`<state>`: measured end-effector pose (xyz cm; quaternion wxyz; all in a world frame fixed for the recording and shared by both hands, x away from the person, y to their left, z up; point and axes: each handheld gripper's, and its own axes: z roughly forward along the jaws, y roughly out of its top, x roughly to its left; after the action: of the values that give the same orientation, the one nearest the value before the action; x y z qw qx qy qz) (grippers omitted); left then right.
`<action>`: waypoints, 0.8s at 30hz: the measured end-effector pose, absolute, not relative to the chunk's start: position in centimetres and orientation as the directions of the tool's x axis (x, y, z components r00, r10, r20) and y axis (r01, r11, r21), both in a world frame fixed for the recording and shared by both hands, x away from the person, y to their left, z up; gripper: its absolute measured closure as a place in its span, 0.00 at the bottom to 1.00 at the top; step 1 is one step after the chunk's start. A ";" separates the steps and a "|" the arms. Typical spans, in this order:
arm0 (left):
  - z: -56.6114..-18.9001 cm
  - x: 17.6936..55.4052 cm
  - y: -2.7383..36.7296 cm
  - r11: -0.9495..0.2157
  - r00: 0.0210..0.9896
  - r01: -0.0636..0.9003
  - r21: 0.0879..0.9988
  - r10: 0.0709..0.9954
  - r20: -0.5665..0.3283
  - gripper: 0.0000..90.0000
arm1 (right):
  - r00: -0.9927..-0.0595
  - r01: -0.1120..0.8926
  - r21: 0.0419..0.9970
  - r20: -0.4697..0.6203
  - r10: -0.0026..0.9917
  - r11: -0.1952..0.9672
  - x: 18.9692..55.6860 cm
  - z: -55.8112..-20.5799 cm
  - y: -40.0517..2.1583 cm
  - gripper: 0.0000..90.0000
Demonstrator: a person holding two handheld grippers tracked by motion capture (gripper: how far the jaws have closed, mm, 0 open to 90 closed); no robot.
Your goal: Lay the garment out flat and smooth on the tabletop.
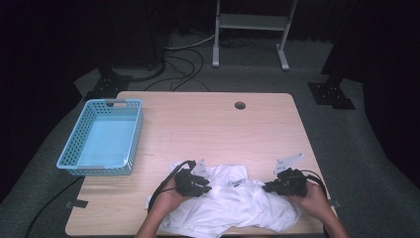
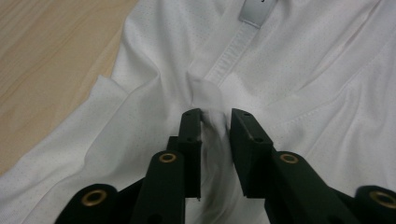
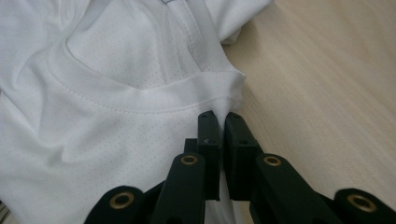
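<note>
A crumpled white shirt (image 1: pixel 233 203) lies at the near edge of the wooden table (image 1: pixel 213 129). My left gripper (image 1: pixel 205 188) rests on the shirt's left part. In the left gripper view its jaws (image 2: pixel 215 114) are shut on a raised fold of the shirt (image 2: pixel 140 107), just below the collar seam and the neck label (image 2: pixel 254 11). My right gripper (image 1: pixel 267 187) sits at the shirt's right side. In the right gripper view its jaws (image 3: pixel 219 116) are pinched tight on the collar band of the shirt (image 3: pixel 93 140), beside bare wood. A hand holds each gripper.
A light blue plastic basket (image 1: pixel 99 104) stands at the table's left edge, partly overhanging it. A round cable hole (image 1: pixel 240 105) sits near the far edge. Cables trail from both grippers, and one runs off the table's left front. A white metal stand (image 1: pixel 250 22) is on the floor beyond.
</note>
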<state>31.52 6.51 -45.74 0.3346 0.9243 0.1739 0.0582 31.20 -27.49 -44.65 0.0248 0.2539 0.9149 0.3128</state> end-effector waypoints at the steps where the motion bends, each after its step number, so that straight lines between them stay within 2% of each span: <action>1: -45.7 31.5 6.5 -0.715 0.933 0.281 0.640 0.361 -0.006 0.88 | -0.870 0.445 0.595 0.112 0.480 0.669 31.2 -44.4 -27.6 0.98; 5: -45.1 31.4 6.8 -0.703 0.930 0.273 0.657 0.368 0.007 0.93 | -0.871 0.432 0.623 0.100 0.481 0.652 31.0 -43.3 -28.0 0.98; 16: -42.3 31.5 7.5 -0.651 0.920 0.247 0.718 0.391 0.037 0.95 | -0.873 0.392 0.711 0.086 0.480 0.584 30.7 -40.1 -28.6 0.98; 24: -42.7 30.9 7.7 -0.645 0.921 0.276 0.713 0.391 -0.004 0.95 | -0.886 0.389 0.712 0.115 0.449 0.585 30.1 -40.6 -28.3 0.98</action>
<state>30.87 7.68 -42.74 0.3790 0.9037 0.1846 0.0754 30.12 -28.27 -40.63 0.0386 0.2353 0.8895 0.3898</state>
